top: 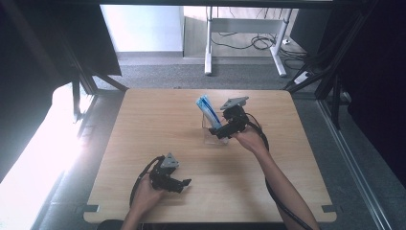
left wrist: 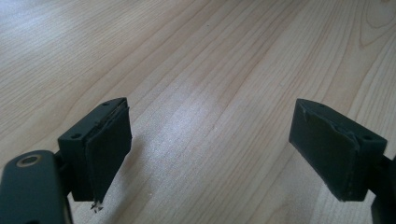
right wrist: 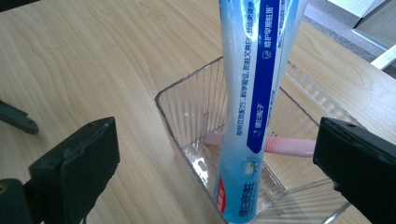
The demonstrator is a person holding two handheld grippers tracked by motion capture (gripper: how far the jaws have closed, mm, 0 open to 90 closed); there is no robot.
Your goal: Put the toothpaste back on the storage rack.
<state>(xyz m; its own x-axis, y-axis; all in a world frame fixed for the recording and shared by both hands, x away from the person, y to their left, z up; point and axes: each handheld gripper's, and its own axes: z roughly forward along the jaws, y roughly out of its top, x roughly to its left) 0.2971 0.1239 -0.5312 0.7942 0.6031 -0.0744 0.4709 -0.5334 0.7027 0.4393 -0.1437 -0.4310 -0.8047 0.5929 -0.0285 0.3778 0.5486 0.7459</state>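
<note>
A blue and white toothpaste tube stands tilted in a clear plastic container right of the table's middle. In the right gripper view the tube rises from the container's near corner, and a pink stick-like item lies on the container's bottom behind it. My right gripper sits just beside the container, open, its jaws wide on either side of the tube without touching it. My left gripper rests near the front edge, open over bare wood.
The wooden table has bare surface to the left and in front of the container. Beyond its far edge stand white desk legs with cables on the floor. Dark frame posts flank the table.
</note>
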